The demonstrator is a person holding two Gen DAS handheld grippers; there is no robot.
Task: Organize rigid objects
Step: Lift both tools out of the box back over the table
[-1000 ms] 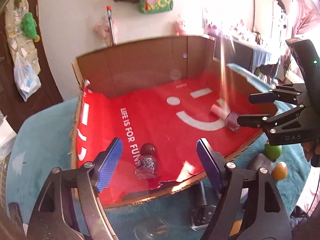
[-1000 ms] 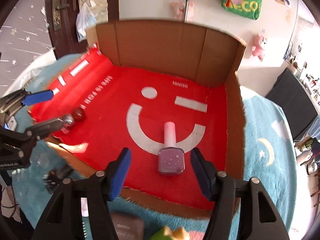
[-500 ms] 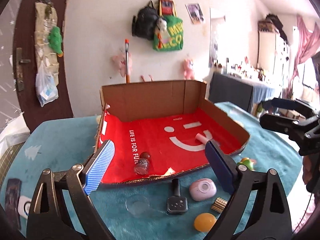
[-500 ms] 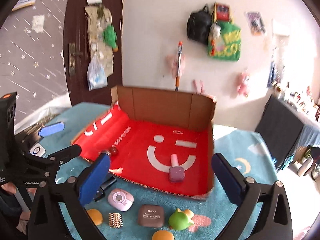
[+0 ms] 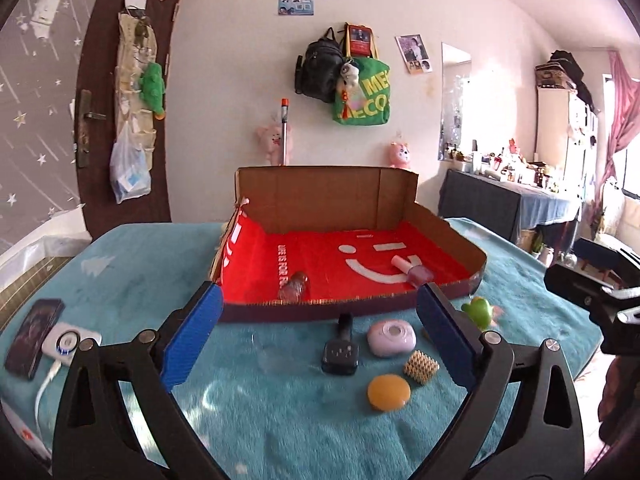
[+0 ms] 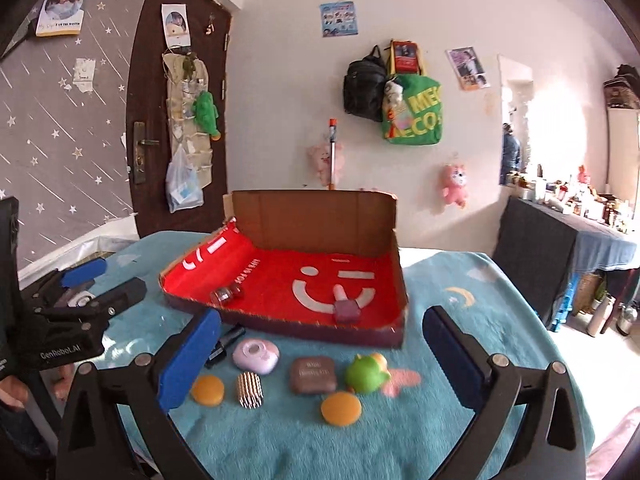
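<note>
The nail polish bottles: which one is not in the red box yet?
The black nail polish bottle, lying on the teal blanket; the glittery one and pink one lie inside the box.

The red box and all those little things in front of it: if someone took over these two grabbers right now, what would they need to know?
Left gripper: open, empty; its jaws have just been opening.
Right gripper: open, empty; its jaws also just opened.
Done: two nail polish bottles lie in the box, a glittery one on its left side and a pink one on the smile.
Left: on the blue cloth in front lie a black bottle, lilac case, brown case, green toy, gold block and two orange discs.
</note>
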